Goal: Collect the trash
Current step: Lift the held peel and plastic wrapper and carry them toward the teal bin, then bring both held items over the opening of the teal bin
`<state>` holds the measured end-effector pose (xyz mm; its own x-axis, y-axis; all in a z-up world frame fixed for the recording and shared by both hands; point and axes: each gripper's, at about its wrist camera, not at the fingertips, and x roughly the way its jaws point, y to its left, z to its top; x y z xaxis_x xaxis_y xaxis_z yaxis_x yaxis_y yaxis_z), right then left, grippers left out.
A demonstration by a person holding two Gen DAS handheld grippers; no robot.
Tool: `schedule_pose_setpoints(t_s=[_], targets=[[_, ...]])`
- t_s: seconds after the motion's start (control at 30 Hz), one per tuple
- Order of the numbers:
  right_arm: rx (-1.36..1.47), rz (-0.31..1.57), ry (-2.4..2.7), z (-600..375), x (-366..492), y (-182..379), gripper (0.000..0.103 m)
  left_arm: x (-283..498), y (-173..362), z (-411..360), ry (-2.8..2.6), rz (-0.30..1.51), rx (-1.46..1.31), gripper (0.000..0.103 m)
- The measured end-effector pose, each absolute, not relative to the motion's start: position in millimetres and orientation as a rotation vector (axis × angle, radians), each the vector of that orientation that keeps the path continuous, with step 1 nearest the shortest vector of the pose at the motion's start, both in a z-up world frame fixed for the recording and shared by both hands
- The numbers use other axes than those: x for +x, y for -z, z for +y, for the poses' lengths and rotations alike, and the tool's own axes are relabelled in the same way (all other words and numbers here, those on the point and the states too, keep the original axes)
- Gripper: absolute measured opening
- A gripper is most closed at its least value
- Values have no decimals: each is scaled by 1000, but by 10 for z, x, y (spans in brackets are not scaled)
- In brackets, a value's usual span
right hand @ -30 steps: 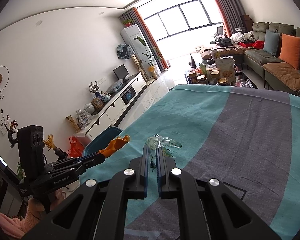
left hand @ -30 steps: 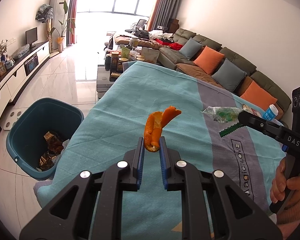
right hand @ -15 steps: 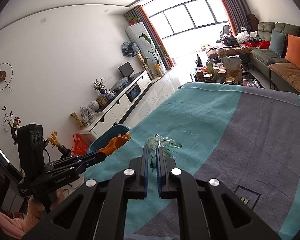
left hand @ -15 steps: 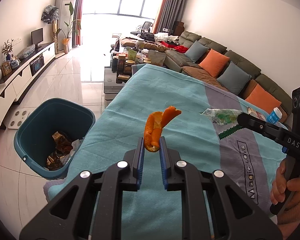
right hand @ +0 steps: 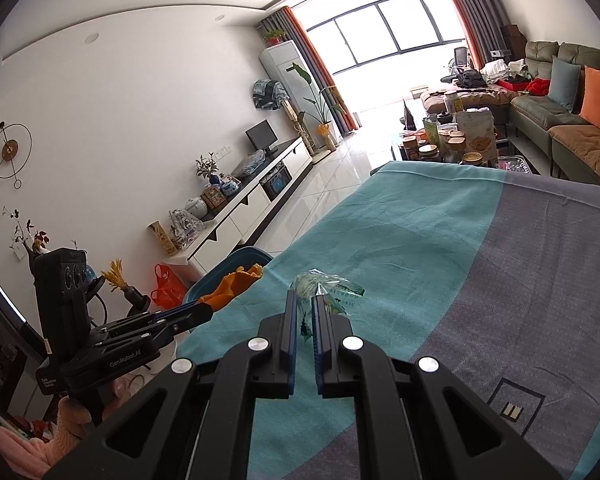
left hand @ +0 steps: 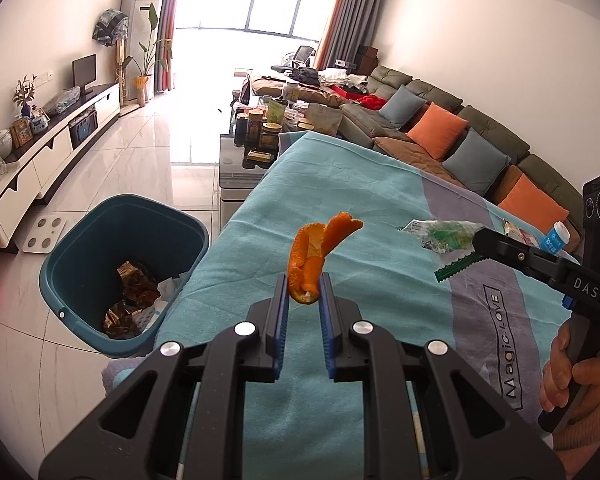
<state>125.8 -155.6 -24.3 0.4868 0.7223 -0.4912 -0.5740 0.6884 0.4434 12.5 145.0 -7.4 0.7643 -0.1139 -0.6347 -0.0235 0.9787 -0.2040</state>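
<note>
Over the cloth-covered table (left hand: 380,208), near its left edge, two pieces of trash are held clear of the surface. An orange peel (left hand: 316,252) is pinched at its lower end by the left gripper (left hand: 304,292), whose jaws stand only slightly apart, as far as the folded peel allows, with the rest of the peel sticking up and curling to the right. A crumpled clear-and-green wrapper (right hand: 324,290) is clamped by the right gripper (right hand: 304,316), whose jaws are pressed almost together on the thin film, so that most of the wrapper juts out past the tips.

The step in hand is judged to be the carry to the bin (left hand: 80,240), which stands on the floor just beside the table's left edge and already has wrappers and paper in it. To do it well, each gripper should be brought over the bin's open mouth before the jaws are spread, not released above the cloth. The peel is the nearer to the bin and could be dropped first. The wrapper is light and may cling to a pad or drift, so it would be better released low, inside the rim. More trash and a small bottle (left hand: 556,238) are seen at the far right of the table, left for later.
</note>
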Motion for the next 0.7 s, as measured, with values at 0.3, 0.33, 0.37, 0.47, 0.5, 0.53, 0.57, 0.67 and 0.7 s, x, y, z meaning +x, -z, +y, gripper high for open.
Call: schedule_pose_setpoints(t_s=[0.3, 0.33, 0.37, 0.47, 0.5, 0.53, 0.57, 0.67, 0.7], targets=[[222, 709, -813, -1466, 1272, 234, 6, 116, 83, 1499, 37, 698, -211, 15], [221, 710, -815, -1454, 1273, 235, 6, 117, 82, 1498, 35, 698, -211, 15], [221, 711, -818, -1438, 1277, 231, 6, 115, 83, 1502, 34, 698, -213, 15], [217, 712, -825, -1400, 1273, 226, 6, 108, 88, 1520, 27, 697, -216, 15], [216, 713, -827, -1387, 1275, 226, 6, 105, 90, 1530, 26, 697, -219, 15], [215, 712, -829, -1375, 1277, 224, 6, 101, 89, 1534, 23, 696, -219, 15], [214, 712, -832, -1363, 1279, 222, 6, 100, 91, 1541, 20, 696, -220, 15], [213, 710, -839, -1327, 1280, 210, 6, 89, 90, 1561, 15, 695, -224, 15], [213, 711, -842, -1315, 1282, 210, 6, 79, 81, 1570, 13, 694, -225, 15]])
